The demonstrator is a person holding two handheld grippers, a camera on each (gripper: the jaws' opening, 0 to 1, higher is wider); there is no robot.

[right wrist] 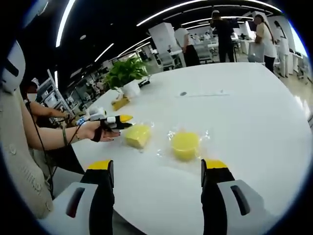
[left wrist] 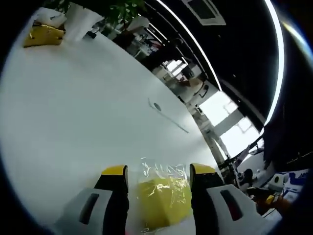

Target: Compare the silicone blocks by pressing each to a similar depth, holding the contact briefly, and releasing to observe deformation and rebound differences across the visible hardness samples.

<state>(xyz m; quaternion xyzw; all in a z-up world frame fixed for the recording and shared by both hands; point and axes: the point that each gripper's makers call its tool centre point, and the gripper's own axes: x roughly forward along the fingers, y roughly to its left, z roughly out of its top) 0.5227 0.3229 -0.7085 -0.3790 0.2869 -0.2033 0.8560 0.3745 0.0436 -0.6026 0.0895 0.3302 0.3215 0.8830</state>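
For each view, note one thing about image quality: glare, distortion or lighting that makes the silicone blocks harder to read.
Left gripper view: glare on the wrapped yellow block between the jaws; bright windows wash out the background. Right gripper view: fisheye bends the white table; the round block sits evenly lit.

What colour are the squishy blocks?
Yellow, both blocks, wrapped in clear plastic; right gripper view shows them best.

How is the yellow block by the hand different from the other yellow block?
The square block looks boxy with flat sides, while the round block looks like a short cylinder. The square block sits between the left gripper's jaws; the round block lies free on the white table, with the right gripper open and held back from it. The round block lies nearer the right gripper. Both are yellow, wrapped in clear plastic, and rest on the table.
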